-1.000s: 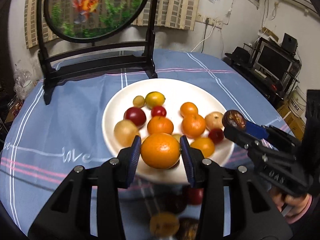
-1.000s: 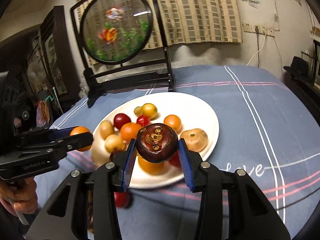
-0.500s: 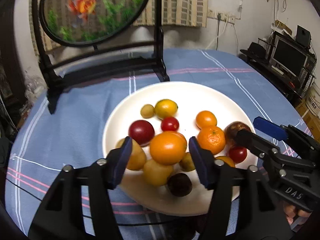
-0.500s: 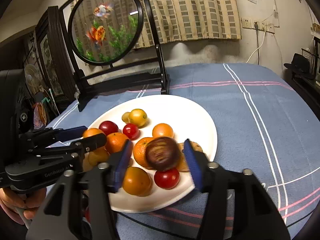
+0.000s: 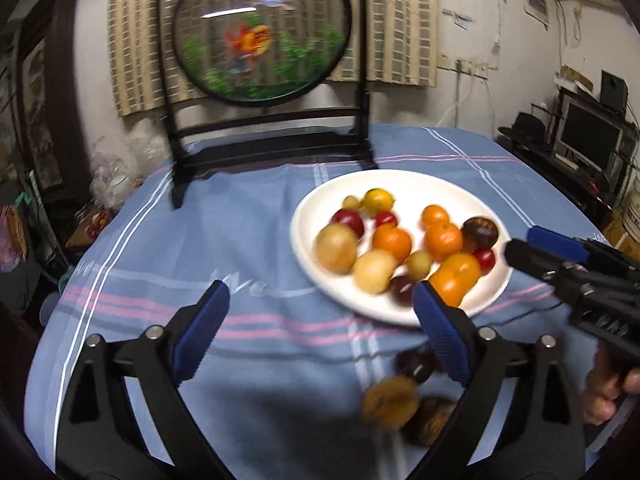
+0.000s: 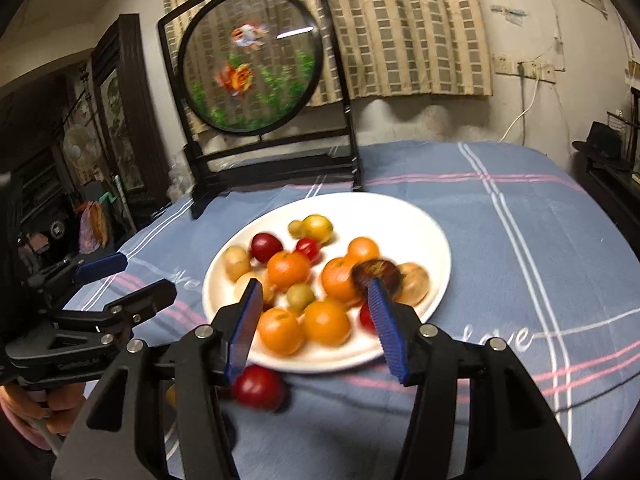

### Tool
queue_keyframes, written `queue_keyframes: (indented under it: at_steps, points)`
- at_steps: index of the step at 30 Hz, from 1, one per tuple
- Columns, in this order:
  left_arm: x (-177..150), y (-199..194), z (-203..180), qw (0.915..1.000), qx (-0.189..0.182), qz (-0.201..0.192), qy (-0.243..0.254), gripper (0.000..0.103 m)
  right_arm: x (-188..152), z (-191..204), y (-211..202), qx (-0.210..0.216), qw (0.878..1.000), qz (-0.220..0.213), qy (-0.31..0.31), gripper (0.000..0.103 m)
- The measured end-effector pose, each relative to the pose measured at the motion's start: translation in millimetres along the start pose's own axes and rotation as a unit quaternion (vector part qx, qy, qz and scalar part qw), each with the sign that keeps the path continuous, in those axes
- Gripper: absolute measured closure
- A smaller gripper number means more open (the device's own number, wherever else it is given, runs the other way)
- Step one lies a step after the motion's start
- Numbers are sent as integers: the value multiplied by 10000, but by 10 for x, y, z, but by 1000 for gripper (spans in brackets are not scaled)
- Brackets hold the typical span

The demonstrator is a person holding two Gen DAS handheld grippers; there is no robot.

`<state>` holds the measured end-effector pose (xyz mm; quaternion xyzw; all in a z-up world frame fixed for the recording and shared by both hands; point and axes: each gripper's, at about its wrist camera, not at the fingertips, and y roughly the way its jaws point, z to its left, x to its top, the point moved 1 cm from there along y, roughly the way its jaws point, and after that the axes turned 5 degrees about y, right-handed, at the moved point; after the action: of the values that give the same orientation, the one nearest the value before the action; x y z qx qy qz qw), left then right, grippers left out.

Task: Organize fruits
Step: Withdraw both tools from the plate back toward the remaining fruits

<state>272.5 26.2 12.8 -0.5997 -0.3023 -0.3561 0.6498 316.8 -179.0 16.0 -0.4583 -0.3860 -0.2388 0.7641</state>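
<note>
A white plate (image 5: 404, 182) (image 6: 396, 210) on the blue cloth holds several fruits: oranges, red plums, yellow pears and a dark brown fruit (image 5: 480, 233) (image 6: 378, 273). My left gripper (image 5: 320, 332) is open and empty, above bare cloth left of the plate. My right gripper (image 6: 318, 324) is open and empty, over the plate's near edge. A red plum (image 6: 258, 388) lies on the cloth just before the plate. In the left wrist view a dark plum (image 5: 416, 362), a yellow fruit (image 5: 390, 400) and a brown fruit (image 5: 430, 420) lie on the cloth near me.
A round goldfish screen in a black stand (image 5: 262, 32) (image 6: 250, 60) stands at the table's far side. The table edge drops off to the left, with clutter beyond. A monitor and shelves (image 5: 588, 136) are at the right.
My left gripper let go of the orange onto the plate, opened wide and swung left and back. My right gripper released the dark brown fruit on the plate and drew back.
</note>
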Motion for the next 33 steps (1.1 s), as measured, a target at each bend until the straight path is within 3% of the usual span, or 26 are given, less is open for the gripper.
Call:
queue_keyframes:
  at_steps: [4, 9, 14, 18, 27, 33]
  points:
    - [-258, -36, 290, 9987, 315, 196, -358, 8, -177, 140, -54, 211, 9993, 263, -149, 47]
    - [-337, -126, 558, 9926, -48, 274, -1180, 8, -408, 320, -10, 360, 9961, 724, -358, 47]
    - [-335, -170, 476, 9954, 114, 198, -928, 8, -583, 400, 46, 461, 9906, 1241, -351, 47]
    - [-327, -160, 431, 9960, 41, 260, -859, 7, -718, 583, 42, 579, 9853, 1434, -722, 47]
    - [-339, -131, 390, 9964, 145, 389, -738, 7, -865, 694, 160, 448, 9790, 1650, -1112, 47]
    - [-338, -101, 395, 9961, 190, 458, -729, 7, -907, 744, 189, 201, 9773, 1561, -1416, 47]
